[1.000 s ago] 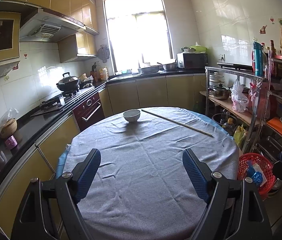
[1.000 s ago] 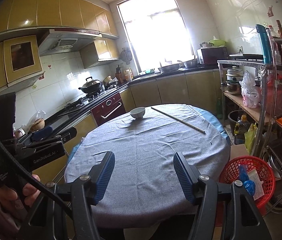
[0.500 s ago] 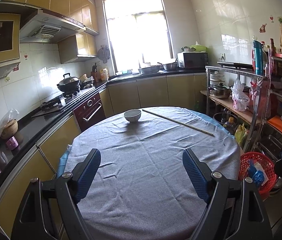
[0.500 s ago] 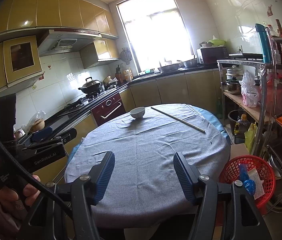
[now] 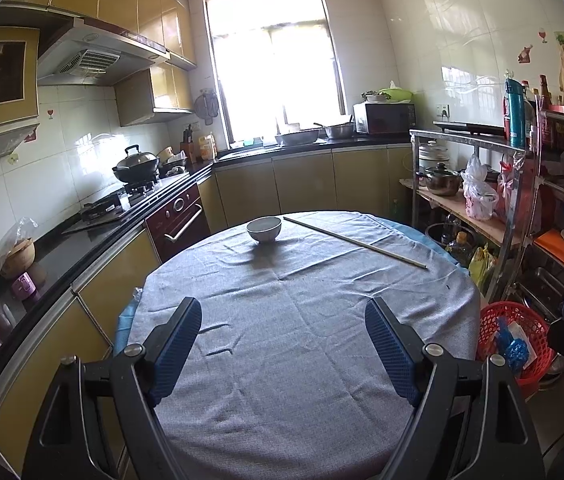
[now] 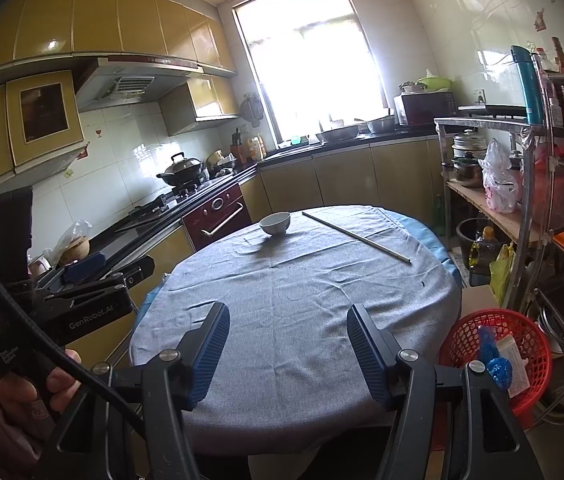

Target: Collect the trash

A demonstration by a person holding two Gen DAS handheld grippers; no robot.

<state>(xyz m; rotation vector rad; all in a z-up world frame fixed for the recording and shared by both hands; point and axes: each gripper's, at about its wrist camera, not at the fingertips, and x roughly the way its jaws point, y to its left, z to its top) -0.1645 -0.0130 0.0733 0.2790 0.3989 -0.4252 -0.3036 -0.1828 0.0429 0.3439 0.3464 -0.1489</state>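
Above the near edge of a round table (image 5: 301,360) with a bare grey cloth, the left gripper (image 5: 283,344) and right gripper (image 6: 287,346) hang open and empty, with the red trash basket (image 6: 461,336) beside the table's right edge, holding blue and white litter.

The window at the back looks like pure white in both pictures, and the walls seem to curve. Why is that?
Left wrist view: the bright kitchen window is blown out by daylight, casting the small white bowl's shadow towards the camera. Right wrist view: same glare; the fisheye lens bows the metal storage rack and darkens the corners.
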